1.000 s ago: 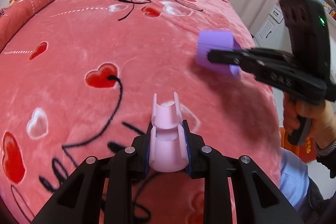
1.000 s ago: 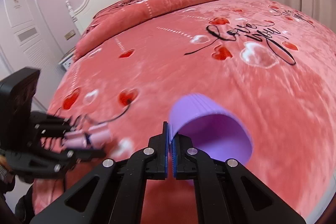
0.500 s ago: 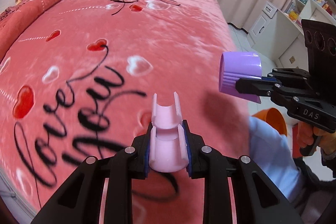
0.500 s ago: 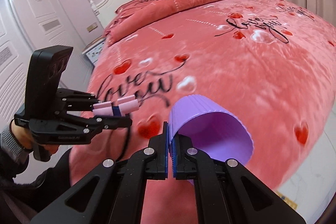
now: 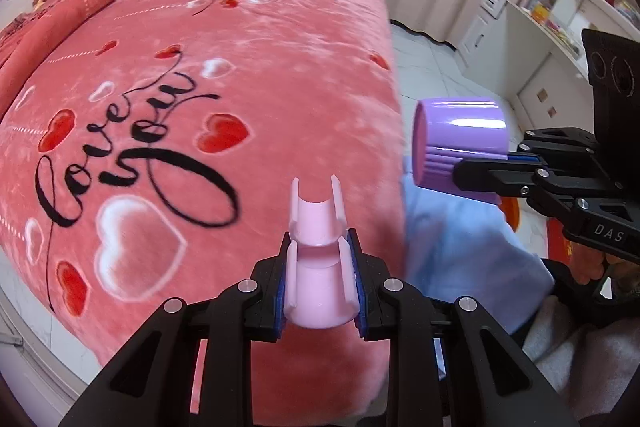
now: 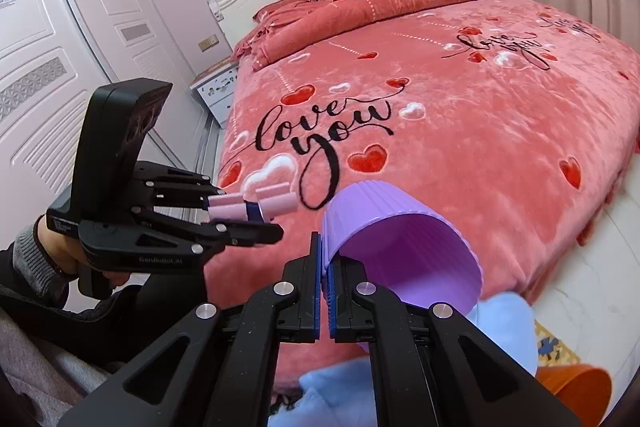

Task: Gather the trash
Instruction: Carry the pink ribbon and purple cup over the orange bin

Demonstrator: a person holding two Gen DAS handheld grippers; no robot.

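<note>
Left gripper (image 5: 320,287): my jaws clamp a pink clip (image 5: 318,267), frame bottom centre.
Right gripper (image 6: 325,291): mine pinches the purple cup (image 6: 400,255) wall, centre.

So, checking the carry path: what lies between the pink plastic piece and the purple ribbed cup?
Nothing solid. In the right wrist view, only the red heart-print blanket shows behind the gap separating the pink plastic piece from the purple ribbed cup.
</note>
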